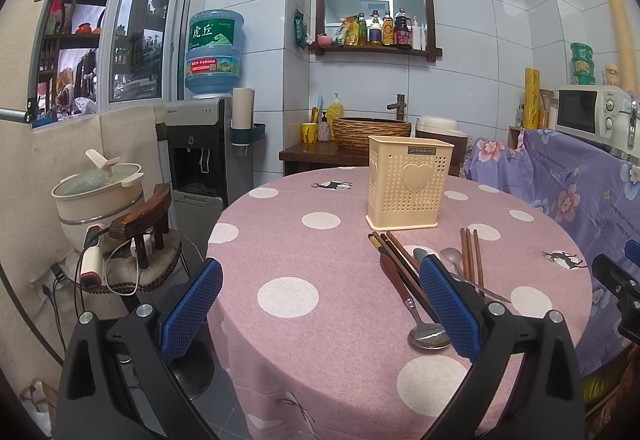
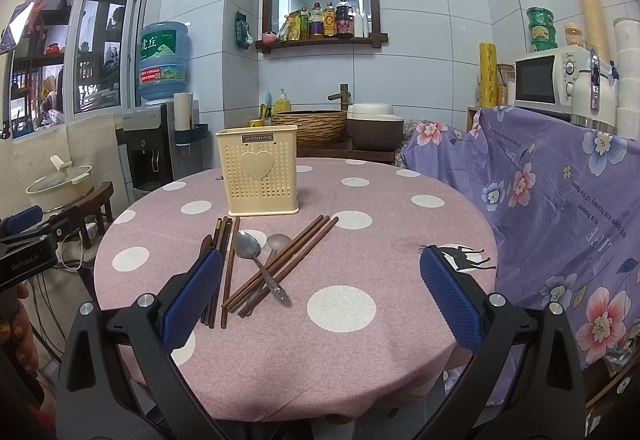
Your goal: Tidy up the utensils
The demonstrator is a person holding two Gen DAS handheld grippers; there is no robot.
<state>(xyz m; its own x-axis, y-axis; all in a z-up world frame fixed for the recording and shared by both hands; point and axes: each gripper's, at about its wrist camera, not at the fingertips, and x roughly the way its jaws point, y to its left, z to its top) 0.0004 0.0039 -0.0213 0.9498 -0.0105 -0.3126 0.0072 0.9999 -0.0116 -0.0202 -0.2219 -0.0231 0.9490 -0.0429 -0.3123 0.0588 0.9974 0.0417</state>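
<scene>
Left claw (image 1: 320, 304): released and empty, its blue pads spread wide, hanging over the near left edge of the bench.
Bench (image 2: 360, 352): round, covered in a pink cloth with white dots.
Dark chopsticks (image 2: 228, 264): a bundle lying flat in front of the basket, pointing toward me, partly hidden behind my right claw's left pad.
Basket (image 2: 262, 175): cream plastic with a heart on its front, upright toward the far side of the bench.
Spoons (image 2: 256, 260): two metal ones, lying just right of the dark chopsticks, bowls toward the basket.
Brown chopsticks (image 2: 292, 260): lying slantwise, crossing the spoon handles.
Right claw (image 2: 320, 300): released and empty, pads wide apart, hanging above the bench near the utensils, touching none.
</scene>
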